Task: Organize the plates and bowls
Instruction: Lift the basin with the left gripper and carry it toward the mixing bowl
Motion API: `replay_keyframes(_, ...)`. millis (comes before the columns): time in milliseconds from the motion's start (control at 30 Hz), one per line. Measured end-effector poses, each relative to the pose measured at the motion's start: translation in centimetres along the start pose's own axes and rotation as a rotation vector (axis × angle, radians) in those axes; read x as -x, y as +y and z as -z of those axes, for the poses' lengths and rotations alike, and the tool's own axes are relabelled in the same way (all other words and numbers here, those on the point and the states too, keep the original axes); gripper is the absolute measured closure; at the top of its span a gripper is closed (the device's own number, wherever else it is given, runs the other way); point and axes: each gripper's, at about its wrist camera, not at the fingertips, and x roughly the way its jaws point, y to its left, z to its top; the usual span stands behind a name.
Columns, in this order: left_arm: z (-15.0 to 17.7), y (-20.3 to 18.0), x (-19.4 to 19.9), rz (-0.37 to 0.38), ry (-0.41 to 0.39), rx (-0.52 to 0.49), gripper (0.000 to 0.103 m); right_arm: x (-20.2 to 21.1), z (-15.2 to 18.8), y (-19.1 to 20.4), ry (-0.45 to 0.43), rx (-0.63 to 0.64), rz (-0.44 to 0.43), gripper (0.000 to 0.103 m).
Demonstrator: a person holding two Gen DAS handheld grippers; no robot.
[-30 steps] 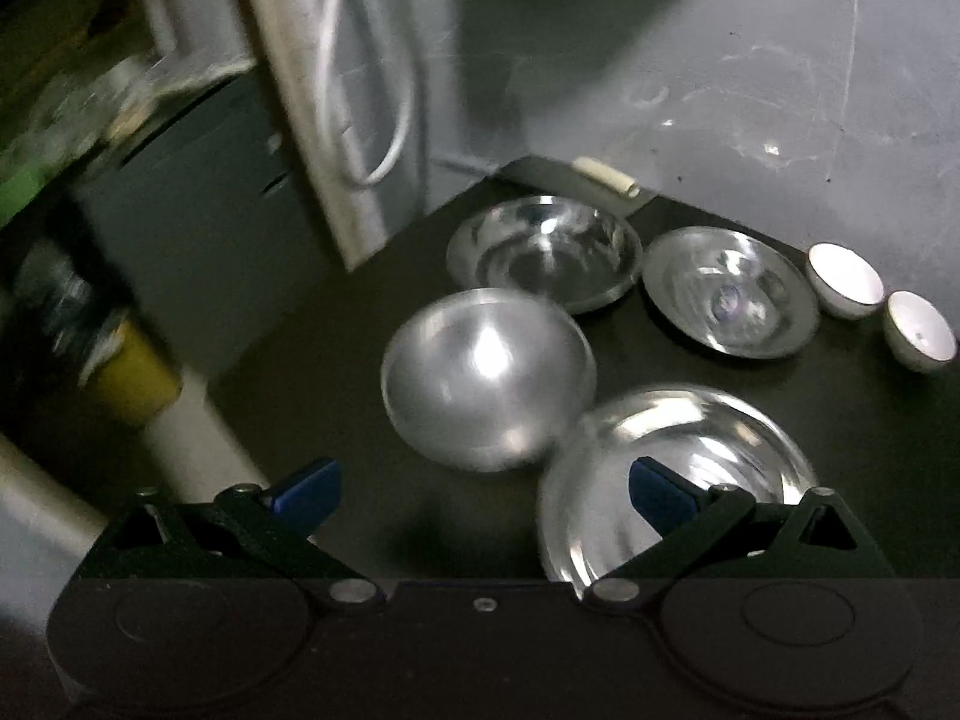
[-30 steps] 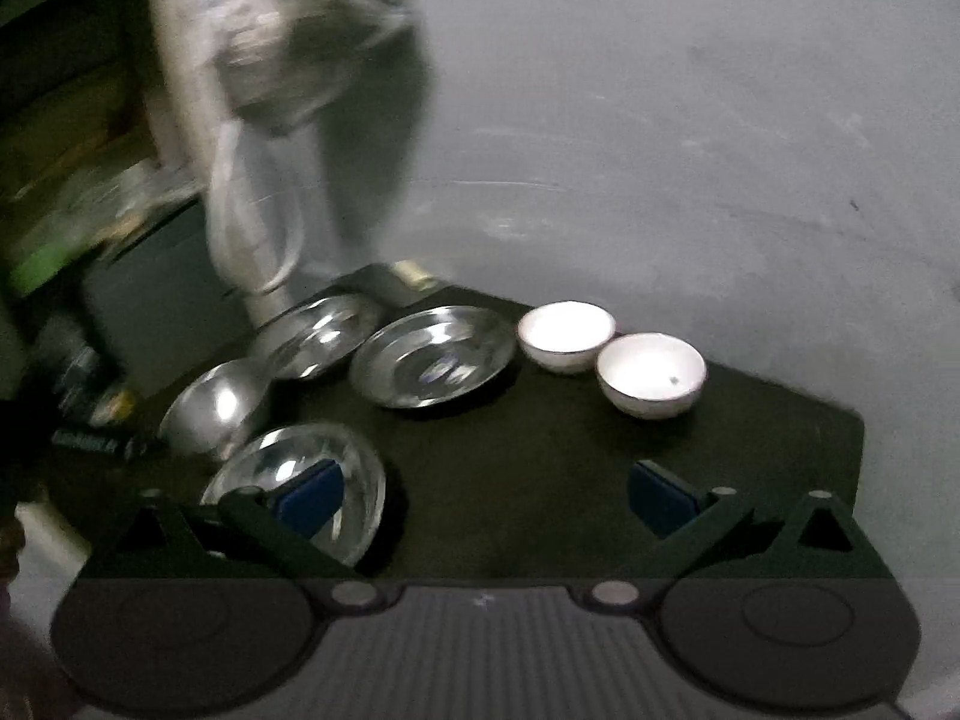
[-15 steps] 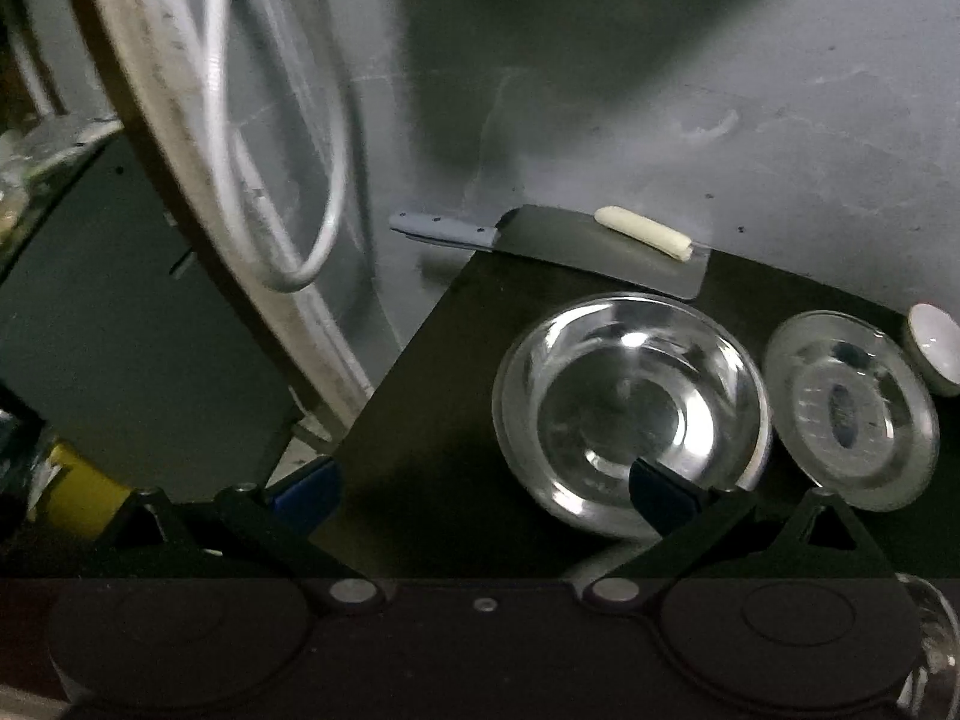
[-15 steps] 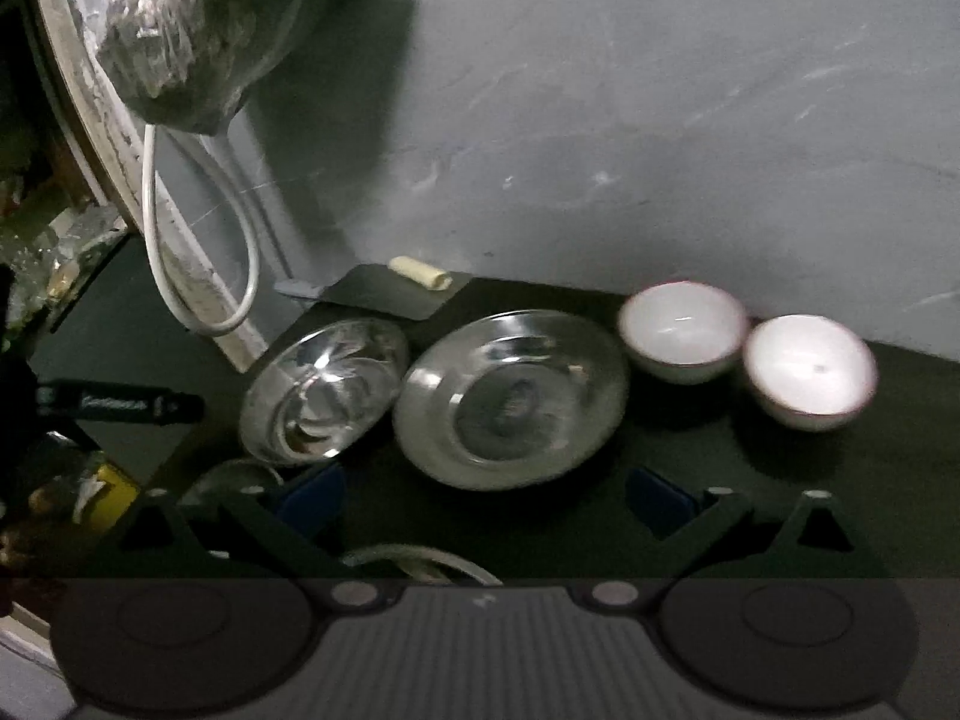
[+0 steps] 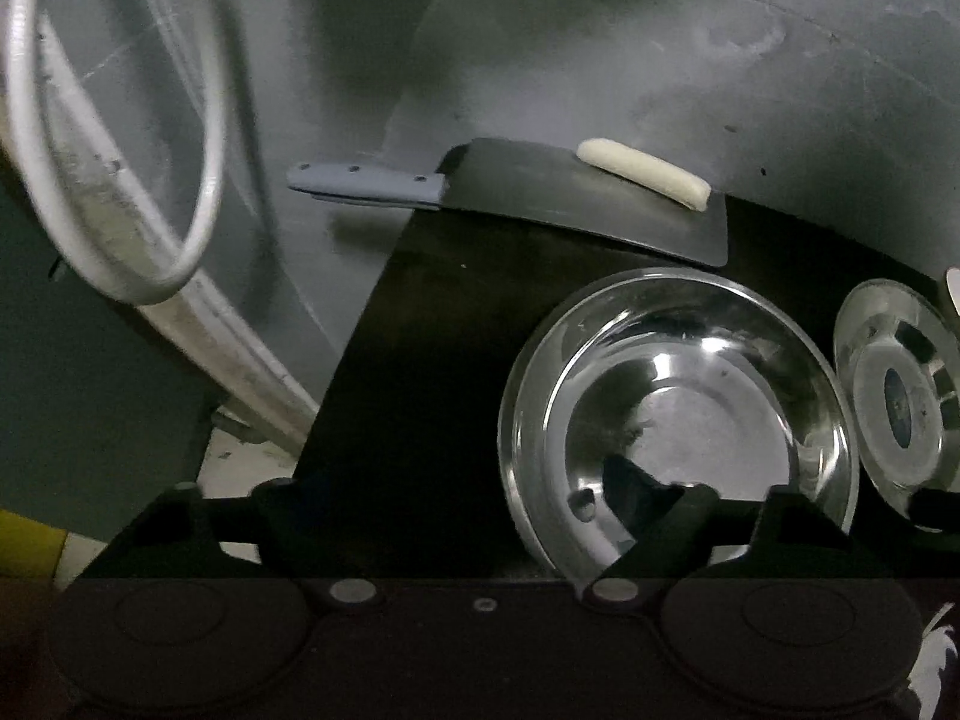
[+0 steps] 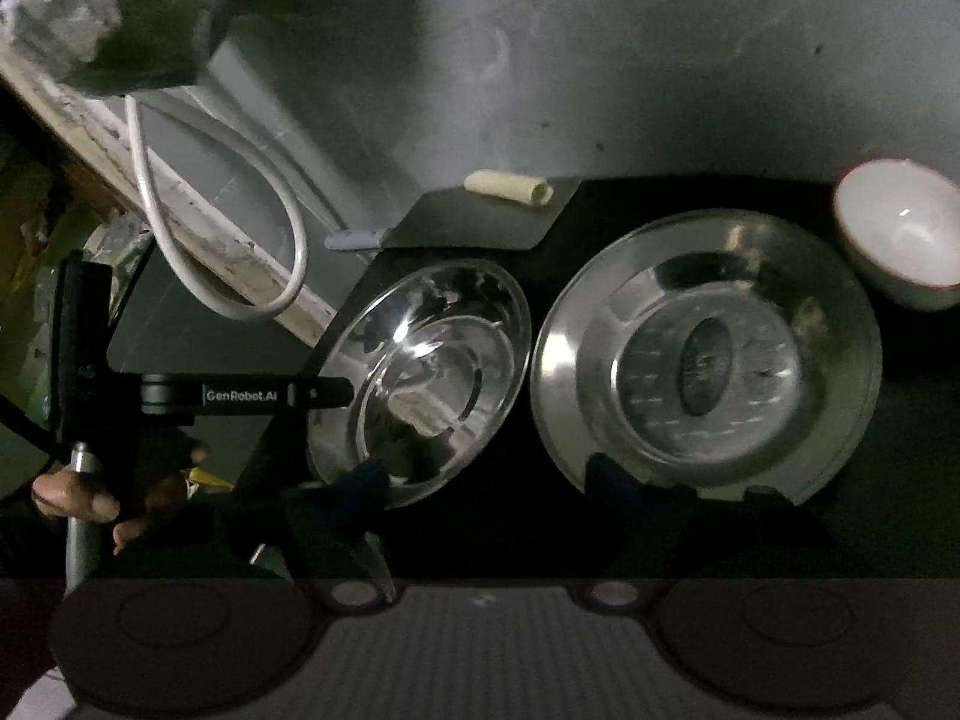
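left gripper (image 5: pixel 480 498) jaws closing around near rim of steel bowl (image 5: pixel 678 414), no contact visible. right gripper (image 6: pixel 492 480) jaws closing, near edge of steel plate (image 6: pixel 708 354) by right finger. both dishes side by side on black mat (image 5: pixel 432 348).

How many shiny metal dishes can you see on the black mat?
2. A steel bowl sits on the left near the cleaver, and a steel plate lies right beside it, next to a white bowl. More may be hidden outside the view.
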Motion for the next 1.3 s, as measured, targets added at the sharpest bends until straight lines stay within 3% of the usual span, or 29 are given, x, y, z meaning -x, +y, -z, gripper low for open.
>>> replay_keyframes(100, -0.3, 0.2, -0.7, 0.043, 0.014, -0.011, 0.032, -1.3, -0.8, 0.0, 0.003, -0.031, 0.001, 0.039)
replay_keyframes(167, -0.5, 0.3, -1.0, 0.07, 0.022, -0.008, 0.045, -1.8, -1.3, -0.2, 0.009, -0.054, 0.002, 0.047)
replay_keyframes(267, -0.6, 0.6, -1.3, 0.114, 0.026, 0.022, 0.055, -2.0, -1.8, -0.3, 0.014, -0.088, 0.0, 0.051)
replay_keyframes(467, -0.7, 1.3, -1.6, 0.148, 0.03, 0.054, 0.068, -1.6, -1.8, -0.4, 0.013, -0.097, -0.019, 0.063)
replay_keyframes(667, -0.7, 1.3, -1.5, 0.162, 0.017, 0.044, 0.074, -1.4, -1.2, -0.4, 0.055, -0.113, -0.037, 0.069)
replay_keyframes(900, -0.9, 1.5, -1.7, 0.199, 0.012, 0.043, 0.087, -2.8, -1.7, -0.4, 0.087, -0.107, -0.013, 0.087)
replay_keyframes(1300, -0.1, 2.3, -0.8, 0.237, -0.032, 0.099, 0.09, -2.5, -1.7, -0.3, 0.049, -0.089, -0.021, 0.089)
